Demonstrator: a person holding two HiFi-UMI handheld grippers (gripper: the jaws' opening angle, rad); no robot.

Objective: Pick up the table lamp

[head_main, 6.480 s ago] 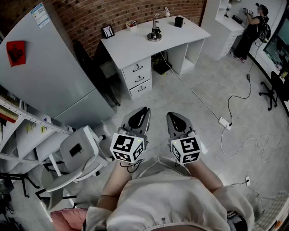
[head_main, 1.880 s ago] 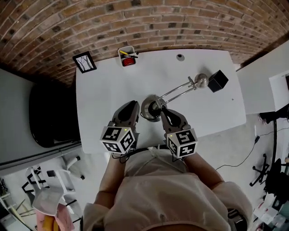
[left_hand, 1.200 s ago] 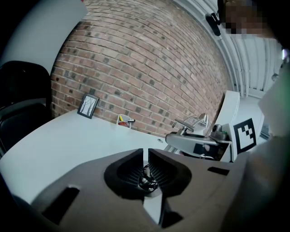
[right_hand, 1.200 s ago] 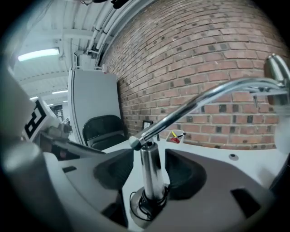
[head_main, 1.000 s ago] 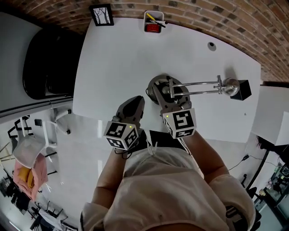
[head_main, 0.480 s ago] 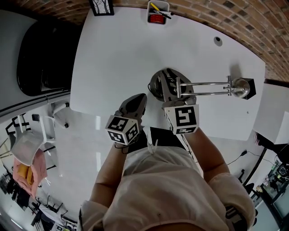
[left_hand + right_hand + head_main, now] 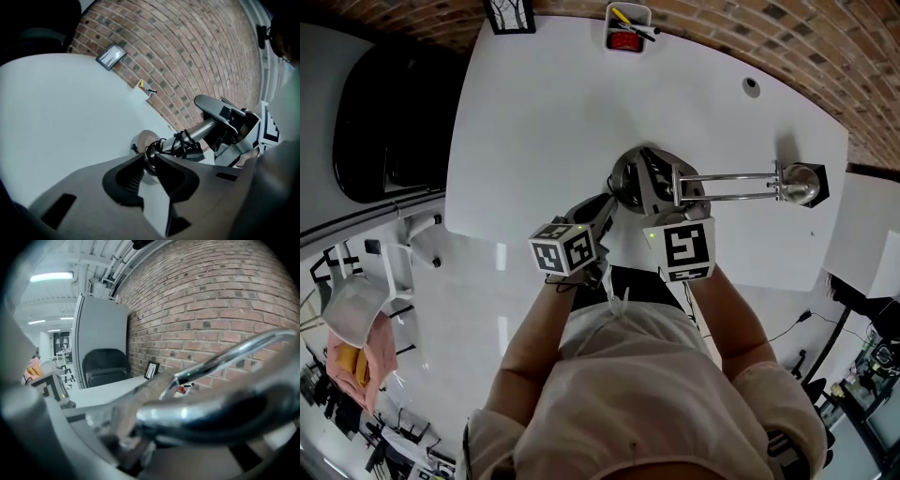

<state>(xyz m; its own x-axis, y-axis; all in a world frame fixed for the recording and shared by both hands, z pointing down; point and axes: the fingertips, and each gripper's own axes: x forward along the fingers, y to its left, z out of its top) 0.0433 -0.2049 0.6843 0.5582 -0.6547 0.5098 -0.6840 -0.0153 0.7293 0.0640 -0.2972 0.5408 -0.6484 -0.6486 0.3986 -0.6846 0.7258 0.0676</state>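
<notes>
The chrome table lamp stands on the white desk (image 7: pixel 534 122). Its round base (image 7: pixel 625 171) is mid-desk, and its arm (image 7: pixel 731 176) reaches right to the head (image 7: pixel 802 183). My right gripper (image 7: pixel 661 180) is closing on the lamp's upright stem, and the chrome tube (image 7: pixel 201 411) fills the right gripper view, blurred. My left gripper (image 7: pixel 607 202) comes in low from the left. Its tips (image 7: pixel 149 161) pinch the rim of the base (image 7: pixel 146 139), the jaws easing open slightly. A black cable (image 7: pixel 180 143) is coiled round the stem.
A picture frame (image 7: pixel 508 14) and a white pen cup (image 7: pixel 628 23) stand at the desk's far edge by the brick wall. A black cube (image 7: pixel 821 184) sits by the lamp head. A black chair (image 7: pixel 384 131) stands left of the desk. The desk's near edge is under my hands.
My left gripper has dropped and rolled, sliding right to the lamp base. My right gripper stays at the stem, and its jaws have come together on it.
</notes>
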